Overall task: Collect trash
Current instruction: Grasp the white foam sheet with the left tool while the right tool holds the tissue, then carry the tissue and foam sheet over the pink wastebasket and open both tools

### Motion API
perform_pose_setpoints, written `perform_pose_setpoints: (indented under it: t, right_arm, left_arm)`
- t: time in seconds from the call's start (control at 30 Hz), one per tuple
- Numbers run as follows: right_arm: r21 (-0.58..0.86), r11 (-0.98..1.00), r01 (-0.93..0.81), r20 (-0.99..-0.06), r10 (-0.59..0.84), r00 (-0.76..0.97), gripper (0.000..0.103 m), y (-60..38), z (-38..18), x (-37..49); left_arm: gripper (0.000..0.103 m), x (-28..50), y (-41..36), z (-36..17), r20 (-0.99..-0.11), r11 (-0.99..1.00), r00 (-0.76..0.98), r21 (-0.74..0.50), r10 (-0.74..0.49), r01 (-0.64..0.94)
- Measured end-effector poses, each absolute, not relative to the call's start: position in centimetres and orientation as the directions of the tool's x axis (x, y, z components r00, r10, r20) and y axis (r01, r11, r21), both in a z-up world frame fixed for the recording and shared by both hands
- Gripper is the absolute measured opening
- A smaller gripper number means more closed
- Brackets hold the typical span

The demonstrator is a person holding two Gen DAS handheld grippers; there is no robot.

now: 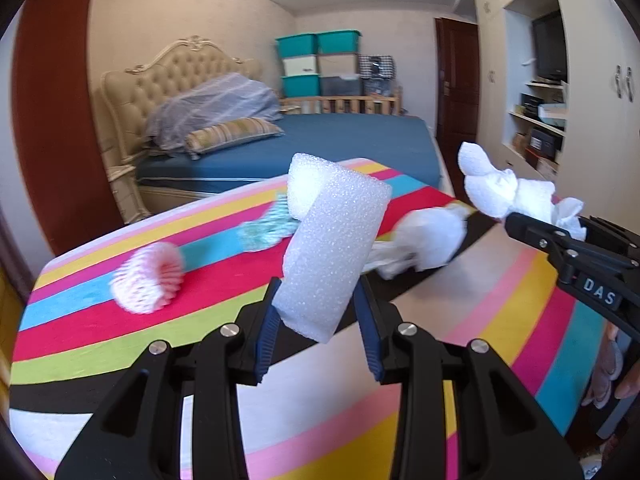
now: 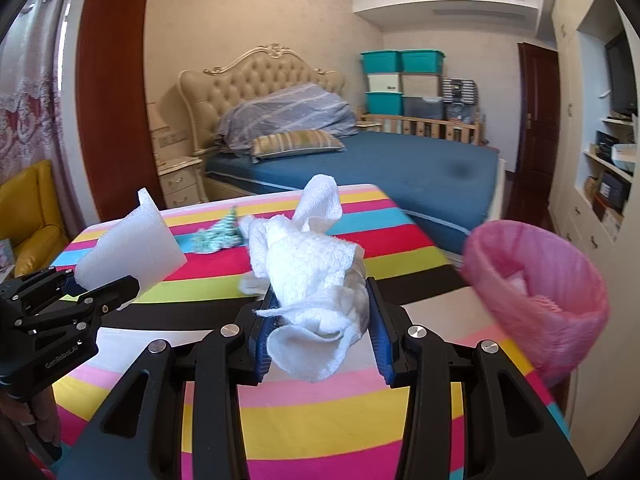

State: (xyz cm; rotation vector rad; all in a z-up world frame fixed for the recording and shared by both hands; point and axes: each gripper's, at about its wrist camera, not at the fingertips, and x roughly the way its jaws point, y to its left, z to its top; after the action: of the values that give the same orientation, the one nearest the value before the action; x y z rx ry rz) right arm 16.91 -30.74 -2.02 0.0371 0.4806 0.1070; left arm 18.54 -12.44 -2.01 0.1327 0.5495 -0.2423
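Note:
My left gripper (image 1: 318, 300) is shut on a white foam sheet (image 1: 332, 248), held above the striped table (image 1: 120, 332); it also shows in the right wrist view (image 2: 132, 248). My right gripper (image 2: 320, 300) is shut on a crumpled white tissue (image 2: 316, 268), also seen in the left wrist view (image 1: 508, 188). On the table lie a pink foam net (image 1: 148, 280), a teal foam net (image 1: 268, 228) and another white tissue (image 1: 424, 244). A bin with a pink bag (image 2: 540, 292) stands at the table's right edge, with some trash inside.
A bed with blue sheet (image 2: 400, 168) lies beyond the table. A yellow seat (image 2: 28, 216) is at the left. Shelves and cupboards (image 2: 600, 180) line the right wall.

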Motion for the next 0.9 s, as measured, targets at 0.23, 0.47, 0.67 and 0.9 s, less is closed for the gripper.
perform_pose_setpoints:
  t: [0.23,0.47,0.67,0.9]
  right_arm:
    - [0.083,0.996,-0.016,-0.469,0.054,0.881,0.040,-35.2,-1.7,16.8]
    - [0.125,0.988,0.094,-0.471,-0.025,0.882,0.041,-41.0,-1.1,17.5]
    - [0.148,0.972,0.181,-0.492,-0.086,0.866,0.042,-46.6,-1.1,18.9]
    - [0.175,0.947,0.270,-0.539,-0.138,0.831,0.044,-53.7,-1.5,20.3]
  left_arm:
    - [0.036,20.3,-18.1,-1.5,-0.567,0.924,0.772,0.047,-0.287,0.379]
    - [0.036,23.0,-23.9,-1.0,-0.598,0.881,0.708,0.006,-0.376,0.473]
    - [0.036,25.6,-30.1,-0.4,-0.622,0.835,0.648,-0.018,-0.440,0.550]
    - [0.036,29.4,-37.6,-0.2,-0.642,0.787,0.578,-0.064,-0.504,0.614]
